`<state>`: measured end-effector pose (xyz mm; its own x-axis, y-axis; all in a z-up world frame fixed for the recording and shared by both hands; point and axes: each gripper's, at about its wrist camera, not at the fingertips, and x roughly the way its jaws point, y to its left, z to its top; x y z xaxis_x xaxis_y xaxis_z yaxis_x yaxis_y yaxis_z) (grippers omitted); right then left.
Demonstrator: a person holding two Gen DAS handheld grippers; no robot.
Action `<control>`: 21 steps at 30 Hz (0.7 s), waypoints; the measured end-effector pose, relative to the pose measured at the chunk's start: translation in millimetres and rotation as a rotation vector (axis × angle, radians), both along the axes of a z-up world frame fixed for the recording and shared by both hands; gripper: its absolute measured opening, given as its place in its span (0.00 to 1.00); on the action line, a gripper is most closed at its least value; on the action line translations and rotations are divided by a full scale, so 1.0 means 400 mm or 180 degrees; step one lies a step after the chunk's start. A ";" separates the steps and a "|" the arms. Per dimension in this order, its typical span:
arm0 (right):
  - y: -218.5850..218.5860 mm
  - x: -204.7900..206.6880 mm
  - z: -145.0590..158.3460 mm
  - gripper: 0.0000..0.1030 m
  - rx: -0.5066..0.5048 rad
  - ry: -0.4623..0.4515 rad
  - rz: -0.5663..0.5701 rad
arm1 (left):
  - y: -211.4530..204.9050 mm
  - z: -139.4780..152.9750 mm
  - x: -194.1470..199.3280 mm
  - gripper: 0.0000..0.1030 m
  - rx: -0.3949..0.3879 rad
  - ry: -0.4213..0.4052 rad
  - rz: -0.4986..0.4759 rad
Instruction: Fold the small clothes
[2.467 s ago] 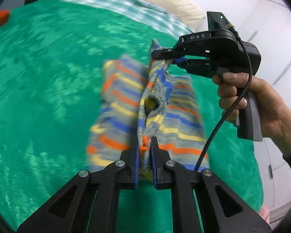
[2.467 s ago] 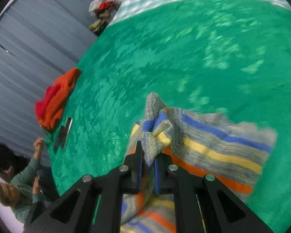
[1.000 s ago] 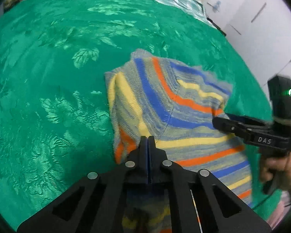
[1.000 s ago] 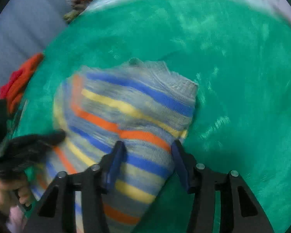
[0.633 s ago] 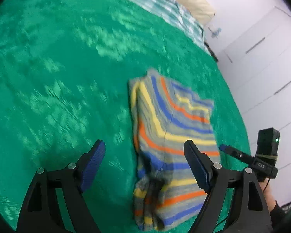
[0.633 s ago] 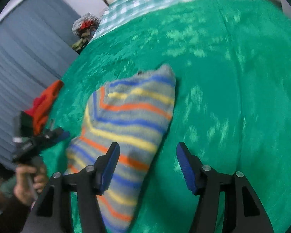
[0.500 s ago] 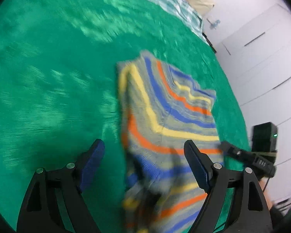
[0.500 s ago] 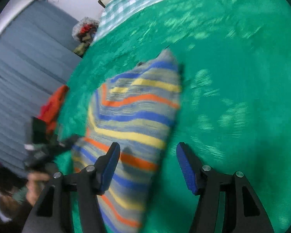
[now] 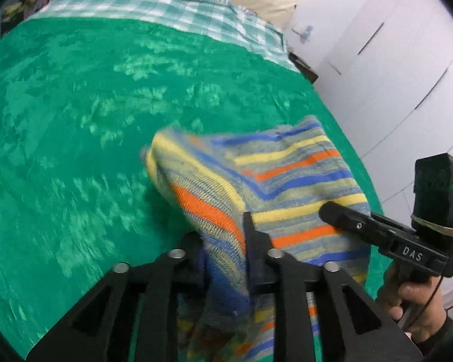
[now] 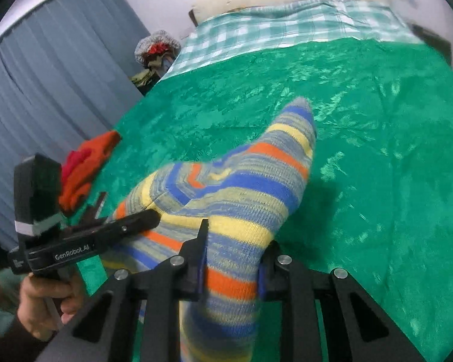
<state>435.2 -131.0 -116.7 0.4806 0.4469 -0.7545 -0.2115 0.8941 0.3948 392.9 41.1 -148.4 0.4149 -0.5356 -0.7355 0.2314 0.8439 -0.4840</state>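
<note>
Both jaws are clamped on the striped knitted garment: the left gripper pinches a bunched edge, the right gripper holds thicker cloth between wider-set jaws. Lifted at the near end, the garment's long axis runs away toward the checked sheet, its far end resting mid-bed on the green bedspread. Probably mid-fold; carrying both grips forward together, level, should keep the edges aligned.
</note>
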 end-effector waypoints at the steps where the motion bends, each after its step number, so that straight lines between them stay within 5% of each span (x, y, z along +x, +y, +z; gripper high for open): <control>1: -0.021 -0.008 -0.016 0.31 -0.0016 0.0142 -0.0053 | -0.005 -0.024 -0.014 0.78 0.0110 0.0089 0.0046; 2: -0.039 -0.011 -0.036 0.54 -0.0111 0.0271 -0.0105 | 0.010 -0.042 -0.029 0.90 0.0225 0.0135 0.0121; 3: -0.062 -0.028 -0.059 0.84 -0.0281 0.0389 -0.0181 | 0.016 -0.071 -0.059 0.91 0.0437 0.0176 0.0260; 4: -0.084 -0.054 -0.084 0.90 -0.0505 0.0489 -0.0280 | 0.020 -0.086 -0.088 0.90 0.0601 0.0202 0.0318; 10: -0.141 -0.294 -0.075 0.90 -0.1018 0.0485 -0.0406 | 0.042 0.009 -0.305 0.93 0.1112 -0.0287 0.0466; 15: -0.102 -0.454 0.065 0.92 -0.1121 0.0151 -0.0396 | 0.020 0.171 -0.441 1.00 0.1517 -0.0898 0.0539; 21: -0.069 -0.560 0.199 0.93 -0.1179 -0.0121 -0.0419 | 0.009 0.267 -0.519 1.00 0.1646 -0.1037 0.0749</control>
<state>211.2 -158.6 -36.9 0.5464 0.0804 -0.8336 -0.0939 0.9950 0.0344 185.3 44.9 -41.6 0.7229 -0.0142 -0.6908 0.0783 0.9950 0.0615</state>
